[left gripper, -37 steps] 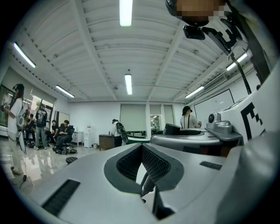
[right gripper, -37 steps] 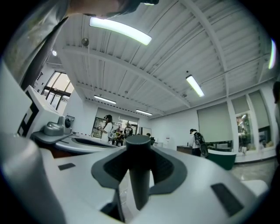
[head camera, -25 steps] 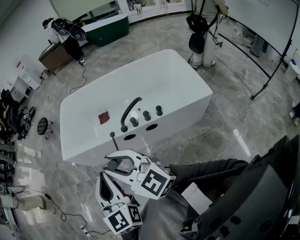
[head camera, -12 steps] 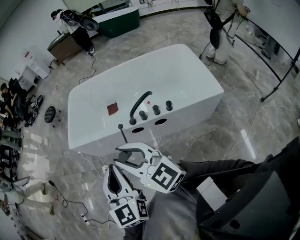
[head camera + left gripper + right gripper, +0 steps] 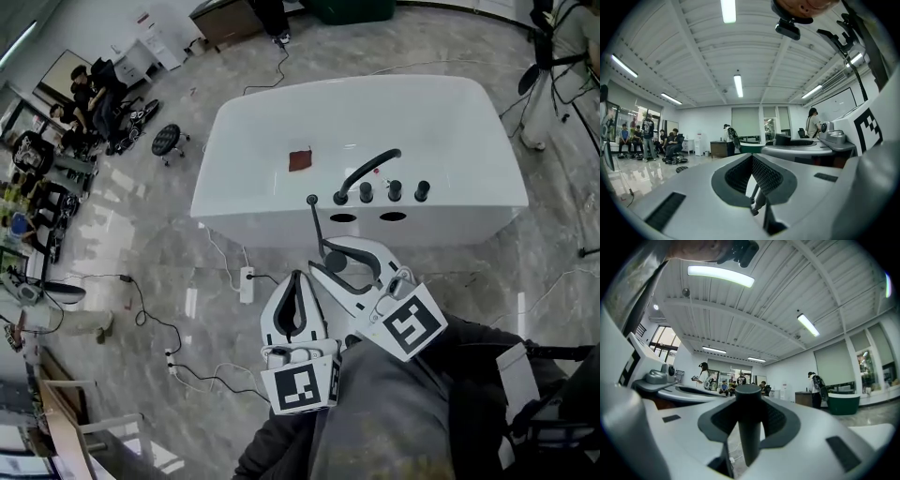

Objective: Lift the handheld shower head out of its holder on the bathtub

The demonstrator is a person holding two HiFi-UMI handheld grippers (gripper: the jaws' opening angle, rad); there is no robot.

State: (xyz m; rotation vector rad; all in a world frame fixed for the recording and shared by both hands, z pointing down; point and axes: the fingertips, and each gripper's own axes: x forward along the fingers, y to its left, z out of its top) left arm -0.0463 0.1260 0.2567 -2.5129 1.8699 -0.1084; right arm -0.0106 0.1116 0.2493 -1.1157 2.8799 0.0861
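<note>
A white bathtub fills the top of the head view, with a black curved spout, three black knobs and two oval holes on its near deck. My right gripper is shut on the black handheld shower head, just in front of the tub wall. Its thin stem reaches up past the tub's edge. In the right gripper view the shower head stands upright as a dark cylinder between the pads. My left gripper is beside it on the left, shut and holding nothing.
A brown-red square lies inside the tub. A white power strip and cables lie on the marble floor to the left. A black stool and seated people are far left. A standing person is at the top right.
The head view has swung, so the tub now sits higher and further right. Both grippers appear nearer the middle of the picture. The right gripper keeps its hold on the black shower head.
</note>
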